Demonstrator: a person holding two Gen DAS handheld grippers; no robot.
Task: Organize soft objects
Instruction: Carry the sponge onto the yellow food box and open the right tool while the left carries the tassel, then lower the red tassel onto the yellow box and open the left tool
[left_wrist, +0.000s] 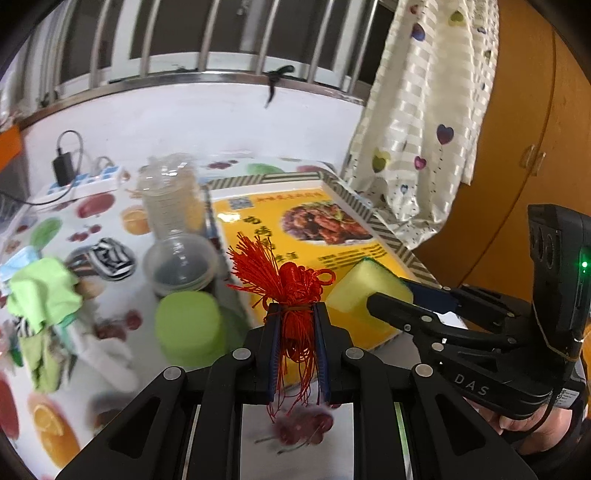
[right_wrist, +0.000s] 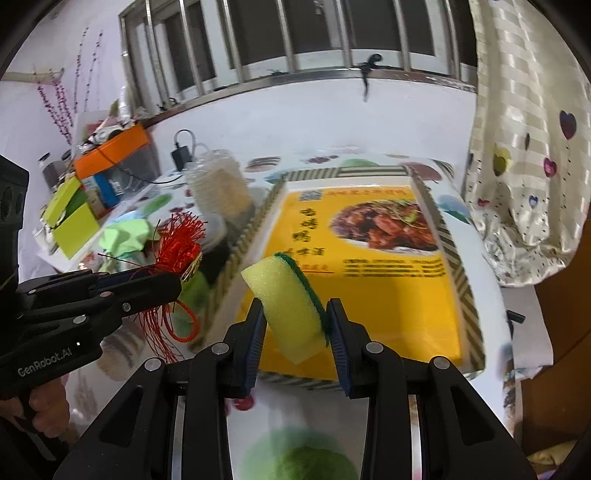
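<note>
Red silk thread fills the middle of the left wrist view: a knotted tassel (left_wrist: 295, 295) is pinched between the blue pads of the left gripper (left_wrist: 296, 314), its fringe fanning up and loose strands hanging below the jaws. Just to its right the right gripper (left_wrist: 388, 295) reaches in from the side, clamped on a yellow sponge (left_wrist: 354, 291) over the near edge of a shallow tray (left_wrist: 347, 192) lined with a yellow food poster. Only this view shows the clutter on the left of the fruit-print tablecloth (left_wrist: 55, 424): a green lid (left_wrist: 190, 325), a clear cup (left_wrist: 181, 264), a tall clear jar (left_wrist: 171, 199), a striped cloth (left_wrist: 107, 256), a crumpled green cloth (left_wrist: 44, 291) and a white power strip (left_wrist: 88, 182) with a black charger. A heart-print curtain (left_wrist: 424, 110) hangs at the right.

The right wrist view shows the sponge (right_wrist: 291, 306) from behind, tilted, its dark green scouring face against the right pad, both fingers of the right gripper (right_wrist: 295, 321) pressing it above the tray's (right_wrist: 461, 280) front part. The left gripper (right_wrist: 177, 280) enters from the left edge, closed on the tassel (right_wrist: 177, 247), beside the tray's left wall. This view alone shows an orange-lidded box (right_wrist: 114, 151) and green boxes (right_wrist: 74, 225) on the far left, and a hand (right_wrist: 44, 413) on the left gripper's handle.
</note>
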